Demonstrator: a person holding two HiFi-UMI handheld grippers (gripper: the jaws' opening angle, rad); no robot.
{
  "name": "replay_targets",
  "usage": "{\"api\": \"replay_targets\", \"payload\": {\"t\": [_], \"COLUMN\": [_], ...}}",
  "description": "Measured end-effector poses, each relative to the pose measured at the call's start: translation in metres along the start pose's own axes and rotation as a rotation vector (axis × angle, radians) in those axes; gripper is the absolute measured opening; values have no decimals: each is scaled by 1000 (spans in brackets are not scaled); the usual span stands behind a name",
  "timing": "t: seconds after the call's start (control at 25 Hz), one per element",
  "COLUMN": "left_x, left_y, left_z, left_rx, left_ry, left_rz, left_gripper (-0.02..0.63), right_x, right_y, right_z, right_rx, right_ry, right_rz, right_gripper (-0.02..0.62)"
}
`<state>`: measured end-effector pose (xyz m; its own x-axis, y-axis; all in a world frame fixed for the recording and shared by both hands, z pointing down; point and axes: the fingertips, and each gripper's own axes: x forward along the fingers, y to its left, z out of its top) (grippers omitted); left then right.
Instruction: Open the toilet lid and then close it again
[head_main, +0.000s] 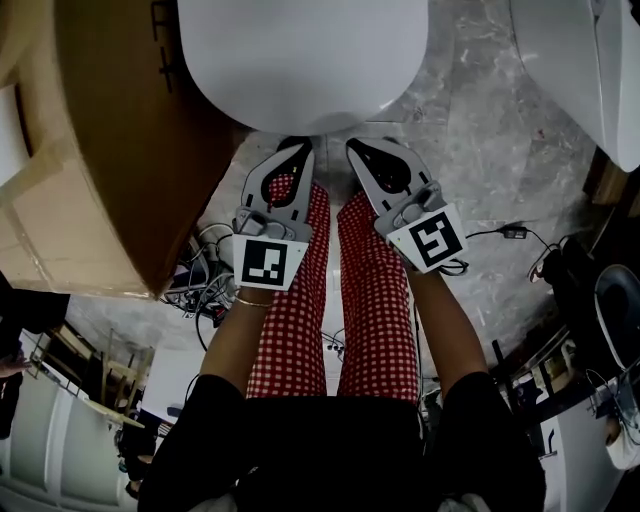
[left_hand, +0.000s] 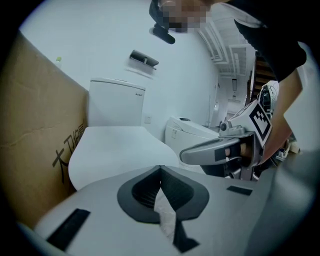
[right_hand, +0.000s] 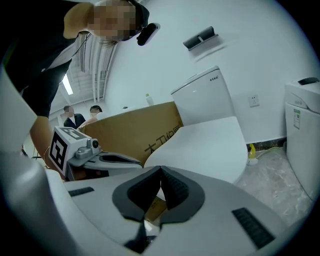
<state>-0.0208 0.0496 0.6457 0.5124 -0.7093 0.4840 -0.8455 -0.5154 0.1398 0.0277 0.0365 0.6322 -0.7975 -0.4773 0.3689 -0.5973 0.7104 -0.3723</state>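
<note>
The white toilet lid (head_main: 300, 60) lies shut on the bowl at the top of the head view. It also shows flat in the left gripper view (left_hand: 115, 150) and the right gripper view (right_hand: 210, 145), with the tank (left_hand: 116, 102) behind. My left gripper (head_main: 300, 148) hovers just short of the lid's front edge, jaws shut on nothing. My right gripper (head_main: 355, 148) is beside it, also shut and empty. Neither touches the lid. Each gripper's jaws meet at the tip in its own view, left (left_hand: 160, 169) and right (right_hand: 160, 170).
A big cardboard box (head_main: 110, 150) stands hard against the toilet's left side. A second white toilet (head_main: 590, 60) stands at the right across a strip of marbled floor (head_main: 480, 130). Cables (head_main: 200, 280) lie tangled by the person's left leg.
</note>
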Motion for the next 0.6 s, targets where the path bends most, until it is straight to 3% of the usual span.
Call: {"api": "replay_targets", "payload": {"t": [0.2, 0.36, 0.6], "left_x": [4, 7, 9], "left_y": [-2, -5, -4], "left_z": [-6, -13, -27], "left_rx": [15, 29, 5], "left_ry": [8, 15, 31], "left_rz": [-14, -33, -26], "left_gripper": [5, 5, 5], "right_x": [0, 4, 12], "right_y": [-5, 2, 0], "right_z": [-7, -24, -40], "right_rx": [17, -9, 4], "right_ry": [-8, 36, 66], "right_rz": [-20, 26, 20], "right_gripper": [20, 20, 20]}}
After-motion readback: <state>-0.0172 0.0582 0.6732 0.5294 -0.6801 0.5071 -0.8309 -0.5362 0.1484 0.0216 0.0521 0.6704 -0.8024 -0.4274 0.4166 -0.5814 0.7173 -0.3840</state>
